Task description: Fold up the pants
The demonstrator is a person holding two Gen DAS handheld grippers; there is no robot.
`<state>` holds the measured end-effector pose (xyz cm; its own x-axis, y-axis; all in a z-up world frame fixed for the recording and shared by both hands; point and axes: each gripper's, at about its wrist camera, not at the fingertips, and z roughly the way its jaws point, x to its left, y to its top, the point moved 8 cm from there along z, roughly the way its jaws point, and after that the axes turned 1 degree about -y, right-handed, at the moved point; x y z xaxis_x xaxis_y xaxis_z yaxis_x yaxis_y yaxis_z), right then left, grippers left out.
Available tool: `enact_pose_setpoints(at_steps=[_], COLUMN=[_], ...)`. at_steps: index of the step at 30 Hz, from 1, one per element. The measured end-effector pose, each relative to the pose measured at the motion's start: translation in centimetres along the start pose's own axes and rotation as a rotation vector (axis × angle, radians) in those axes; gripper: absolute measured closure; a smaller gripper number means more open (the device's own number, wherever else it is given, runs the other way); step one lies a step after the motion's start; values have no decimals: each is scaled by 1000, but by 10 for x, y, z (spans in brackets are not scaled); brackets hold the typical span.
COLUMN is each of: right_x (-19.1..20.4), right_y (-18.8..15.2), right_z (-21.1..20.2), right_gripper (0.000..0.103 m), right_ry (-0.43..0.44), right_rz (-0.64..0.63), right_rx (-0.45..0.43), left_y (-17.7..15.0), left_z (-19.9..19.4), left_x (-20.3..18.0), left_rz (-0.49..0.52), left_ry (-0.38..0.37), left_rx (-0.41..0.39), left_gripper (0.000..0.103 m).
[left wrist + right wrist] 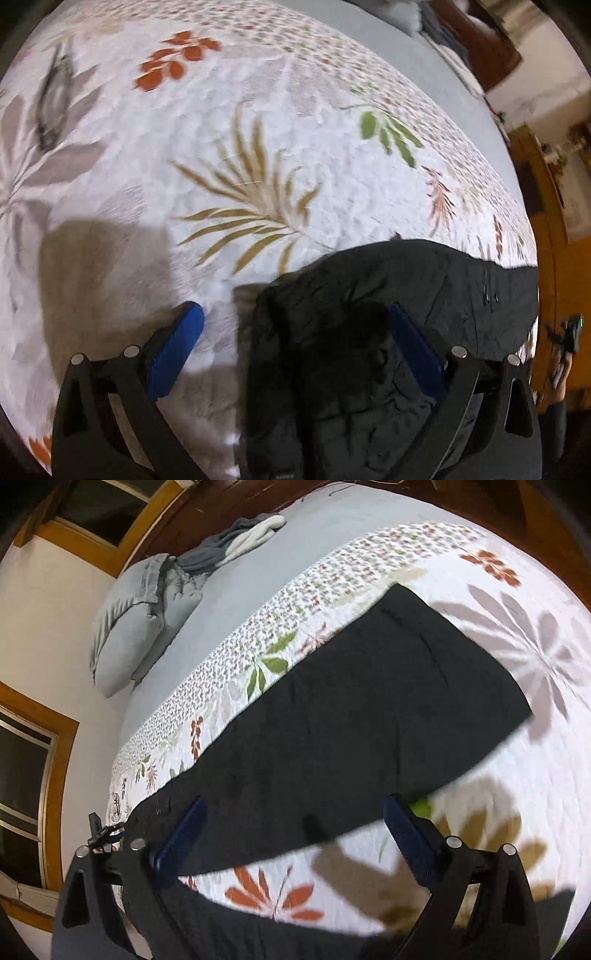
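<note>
Black cloth, the pants (369, 709), lay stretched in a long band across the floral quilt (480, 775) of the bed, apparently already folded lengthwise, since only 1 leg-wide strip showed in the right wrist view. That flat lay probably served the next fold, end to end. The far end sat square and smooth; the near end, seen from the left wrist, was bunched and creased (351, 332).

The left hand-held gripper (295, 350) hung above that crumpled end, its blue pads spread wide, 1 over bare quilt and 1 over the cloth, pinching nothing. The right hand-held gripper (291, 834) was likewise spread, straddling the near edge of the band with no fabric pressed between its pads. Both pointed steeply down, a stance that suited taking hold of an edge from above.

Grey pillows (129, 627) and a heap of clothes (236, 542) lay well apart at the bed's head, clear of the work. Motion blur softened both views.
</note>
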<state>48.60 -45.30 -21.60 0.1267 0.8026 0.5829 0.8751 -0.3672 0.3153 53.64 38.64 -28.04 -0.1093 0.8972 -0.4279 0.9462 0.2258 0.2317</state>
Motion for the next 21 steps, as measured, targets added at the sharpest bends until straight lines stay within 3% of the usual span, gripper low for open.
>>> enact_pose_setpoints(at_steps=[2,3,6,10,15,21], right_x=[-6,-13,-26,-57,-89,-105], right_y=[14,25,52,98,135,161], right_z=[3,4,6,5,33,73], right_gripper=[6,6,6,6,6,6], right_ry=[-2,-16,-44,-93,-180,-172], right_rz=[-3,-8,-16,-39,-94,-123], right_rx=[0,5,-5,-23,47,89], left_y=[-1,-2,-4,-3,0,7], left_z=[3,4,3,1,8,17], left_x=[-7,-10,-22,-18,-14,-9], left_rz=[28,42,68,17,-23,-68], left_ry=[-23,-26,-42,-81,-41,9], left_rx=[-1,-2,-15,-31,-33,-34], left_gripper=[10,39,57,62,67,69])
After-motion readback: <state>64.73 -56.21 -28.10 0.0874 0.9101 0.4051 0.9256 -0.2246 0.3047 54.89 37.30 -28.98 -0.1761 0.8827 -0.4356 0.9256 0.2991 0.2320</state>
